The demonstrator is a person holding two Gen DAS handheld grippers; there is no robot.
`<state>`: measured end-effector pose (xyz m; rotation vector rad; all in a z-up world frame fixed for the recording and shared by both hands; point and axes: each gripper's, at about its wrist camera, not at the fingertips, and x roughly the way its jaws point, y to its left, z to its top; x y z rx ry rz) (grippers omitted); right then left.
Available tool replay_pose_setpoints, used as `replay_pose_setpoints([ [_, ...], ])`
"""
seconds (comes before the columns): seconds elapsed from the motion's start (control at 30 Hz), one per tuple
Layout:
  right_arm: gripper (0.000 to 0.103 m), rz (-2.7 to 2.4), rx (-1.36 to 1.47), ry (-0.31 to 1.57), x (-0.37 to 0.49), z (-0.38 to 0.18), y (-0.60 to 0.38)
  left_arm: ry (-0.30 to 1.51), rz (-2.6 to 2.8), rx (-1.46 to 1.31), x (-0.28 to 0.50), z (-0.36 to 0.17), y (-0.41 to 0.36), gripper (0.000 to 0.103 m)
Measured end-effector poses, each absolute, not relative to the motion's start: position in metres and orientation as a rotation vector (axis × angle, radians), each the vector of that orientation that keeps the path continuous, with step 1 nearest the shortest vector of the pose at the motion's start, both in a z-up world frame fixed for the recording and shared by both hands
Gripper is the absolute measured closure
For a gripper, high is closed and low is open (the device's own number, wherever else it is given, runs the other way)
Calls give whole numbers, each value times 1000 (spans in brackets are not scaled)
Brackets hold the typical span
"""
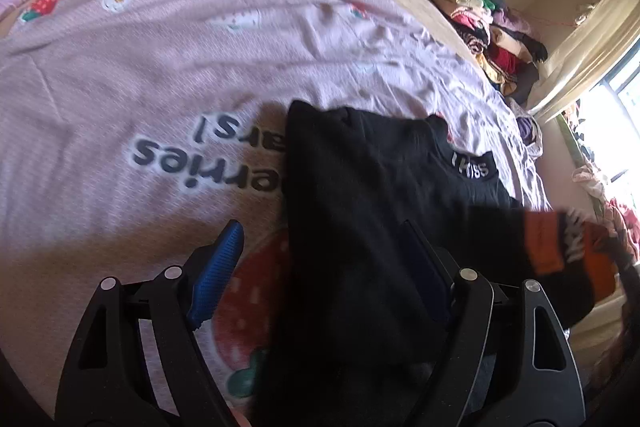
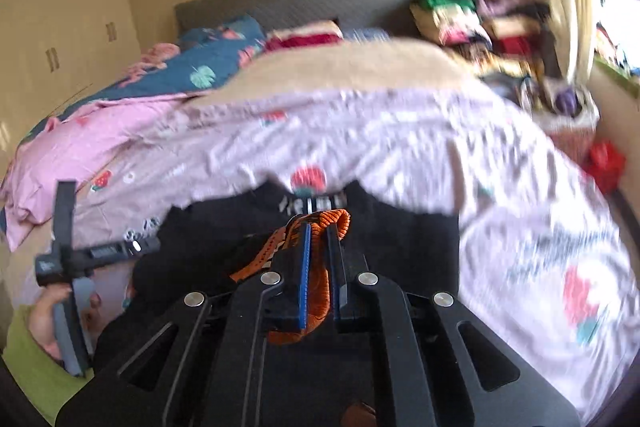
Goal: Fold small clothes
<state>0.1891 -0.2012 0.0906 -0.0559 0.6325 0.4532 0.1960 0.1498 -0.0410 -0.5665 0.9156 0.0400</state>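
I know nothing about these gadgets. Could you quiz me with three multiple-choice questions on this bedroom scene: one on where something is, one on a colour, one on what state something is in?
1. Where does the black top lie?
A. on the pink bedspread
B. on the floor
C. on a chair

2. What colour is the ribbed cloth between the right gripper jaws?
A. green
B. orange
C. white

3. How do the left gripper jaws stand?
A. shut on a sock
B. shut on nothing
C. open, one finger over the bedspread, the other over the top

Answers:
1 A: the top is spread on the pink cover, beside its printed lettering.
2 B: orange cloth shows between the shut blue pads.
3 C: a wide gap separates the fingers and nothing is pinched.
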Motion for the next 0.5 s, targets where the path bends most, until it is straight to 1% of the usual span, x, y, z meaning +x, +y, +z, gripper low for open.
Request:
replay_pose_setpoints([
  [0.1,96,431,-78,629,195,83,-211,925,45,-550,199,-45,144,31],
  [0.23,96,376,-59,689,206,56,-225,919,63,-523,200,-43,139,31],
  [0.4,96,340,-59,723,209,33,-226,865,54,-470,199,-22,129,31],
  [0.47,96,326,-78,732,209,27,-225,858,30,-461,200,-16,121,37],
  [0.5,96,322,-83,736,210,24,-225,855,13,-458,201,-13,117,42],
])
